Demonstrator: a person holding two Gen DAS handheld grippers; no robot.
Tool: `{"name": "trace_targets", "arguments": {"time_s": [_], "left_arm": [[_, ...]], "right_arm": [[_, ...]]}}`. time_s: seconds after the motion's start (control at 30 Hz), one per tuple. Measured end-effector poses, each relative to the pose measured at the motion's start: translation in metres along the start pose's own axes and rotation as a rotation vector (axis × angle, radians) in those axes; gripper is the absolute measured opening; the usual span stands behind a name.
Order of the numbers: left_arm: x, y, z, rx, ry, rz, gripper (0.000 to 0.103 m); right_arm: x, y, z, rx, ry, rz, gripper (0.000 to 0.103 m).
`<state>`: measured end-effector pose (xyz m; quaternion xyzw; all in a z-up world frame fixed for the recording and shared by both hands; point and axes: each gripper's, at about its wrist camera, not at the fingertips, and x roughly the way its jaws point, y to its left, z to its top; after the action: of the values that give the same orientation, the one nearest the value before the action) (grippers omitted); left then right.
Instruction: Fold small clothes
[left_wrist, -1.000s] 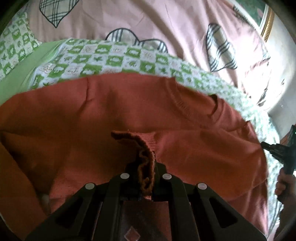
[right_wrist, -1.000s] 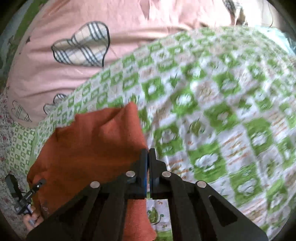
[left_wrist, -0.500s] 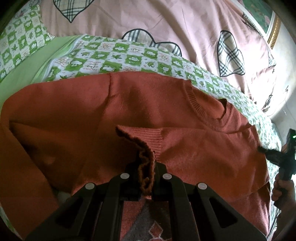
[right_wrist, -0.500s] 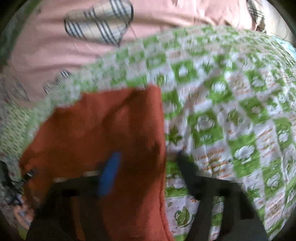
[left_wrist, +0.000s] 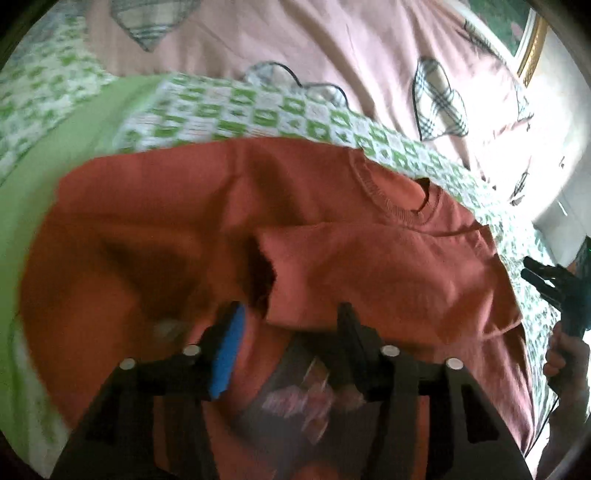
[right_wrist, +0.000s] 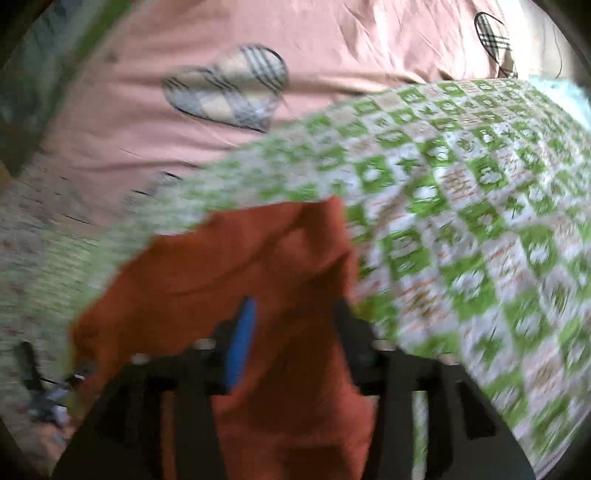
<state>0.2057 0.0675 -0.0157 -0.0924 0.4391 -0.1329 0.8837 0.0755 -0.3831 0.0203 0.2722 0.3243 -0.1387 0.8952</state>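
A rust-orange knit sweater (left_wrist: 207, 221) lies spread on the bed, its ribbed neckline (left_wrist: 391, 206) toward the upper right. A folded-in sleeve (left_wrist: 369, 273) rests across its body. My left gripper (left_wrist: 290, 325) hovers just over the sweater's lower part. Its jaws are opening and the pads press on nothing; the sleeve cuff lies loose in front of them. In the right wrist view the sweater's (right_wrist: 229, 280) right edge lies under my right gripper (right_wrist: 295, 325), whose jaws are also opening, with cloth below the gap but not pinched. Both views are blurred by motion.
A green-and-white checked sheet (right_wrist: 461, 221) covers the bed, with a plain green band (left_wrist: 74, 147) at the left. A pink quilt with plaid hearts (left_wrist: 332, 48) lies behind. A person's hand holding the other gripper (left_wrist: 561, 295) shows at the right edge.
Both grippers went from shut on the sweater to open and let the cloth go. The sleeve cuff dropped flat onto the sweater's body. Both hands drew back a little.
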Motion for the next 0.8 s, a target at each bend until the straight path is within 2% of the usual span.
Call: {"name": "trace_targets", "arguments": {"time_s": [0.13, 0.17, 0.3, 0.4, 0.53, 0.6, 0.7, 0.73, 0.77, 0.8], "left_arm": [[-0.038, 0.027, -0.035, -0.049, 0.003, -0.018, 0.068], [-0.044, 0.029, -0.040, -0.049, 0.003, -0.015, 0.068], [-0.065, 0.040, -0.069, 0.001, 0.029, 0.046, 0.073], [-0.065, 0.036, -0.078, 0.054, 0.042, 0.080, 0.081], [-0.051, 0.031, -0.081, 0.092, 0.049, 0.119, 0.081], [-0.038, 0.031, -0.082, 0.099, 0.083, 0.118, 0.079], [-0.027, 0.035, -0.088, 0.103, 0.104, 0.114, 0.054], [-0.028, 0.038, -0.088, 0.093, 0.097, 0.106, 0.038], [-0.030, 0.042, -0.087, 0.075, 0.088, 0.099, 0.031], [-0.035, 0.048, -0.084, 0.050, 0.074, 0.080, 0.018]], "right_arm": [[-0.017, 0.020, -0.035, 0.005, 0.015, 0.095, 0.058], [-0.019, 0.026, -0.045, 0.005, 0.027, 0.115, 0.058], [-0.023, 0.046, -0.086, -0.008, 0.091, 0.175, 0.058], [-0.023, 0.056, -0.107, -0.015, 0.137, 0.195, 0.058], [-0.023, 0.066, -0.122, -0.018, 0.172, 0.212, 0.058], [-0.026, 0.071, -0.126, -0.023, 0.178, 0.222, 0.058], [-0.028, 0.076, -0.129, -0.032, 0.182, 0.222, 0.058], [-0.029, 0.077, -0.130, -0.031, 0.182, 0.222, 0.058], [-0.029, 0.077, -0.131, -0.033, 0.181, 0.221, 0.058], [-0.029, 0.077, -0.131, -0.036, 0.182, 0.217, 0.058]]}}
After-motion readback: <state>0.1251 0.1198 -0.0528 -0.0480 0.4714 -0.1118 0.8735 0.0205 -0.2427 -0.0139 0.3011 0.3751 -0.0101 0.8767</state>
